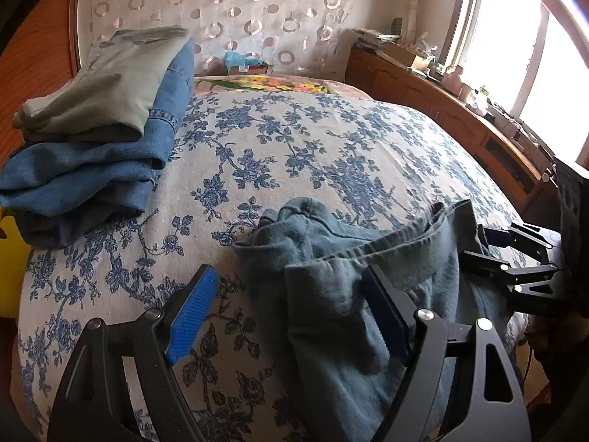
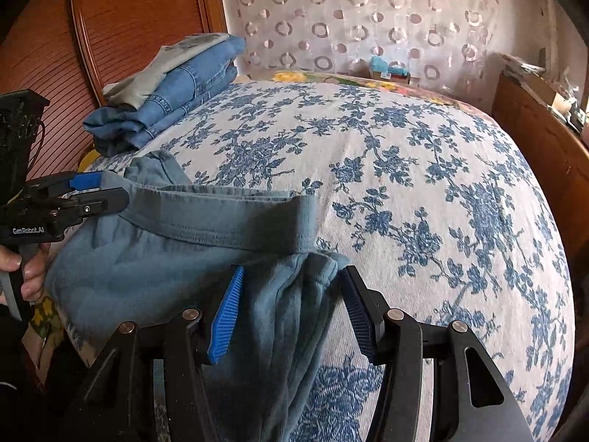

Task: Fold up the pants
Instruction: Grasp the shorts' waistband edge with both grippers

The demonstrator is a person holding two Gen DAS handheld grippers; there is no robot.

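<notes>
Teal-blue pants (image 1: pixel 331 258) lie crumpled at the near edge of the bed, waistband (image 2: pixel 221 217) facing away. My left gripper (image 1: pixel 291 305) is open at the waistband's left end, one blue pad (image 1: pixel 191 316) off the cloth, the other pad over it. It also shows in the right wrist view (image 2: pixel 95 191). My right gripper (image 2: pixel 291 313) is open, its jaws straddling bunched cloth at the waistband's right end. It also shows in the left wrist view (image 1: pixel 515 258).
The bed has a white cover with blue flowers (image 2: pixel 405 184). A stack of folded jeans and grey pants (image 1: pixel 95 129) sits at the far left by the wooden headboard (image 2: pixel 129 18). A cluttered wooden cabinet (image 1: pixel 441 110) runs under the window on the right.
</notes>
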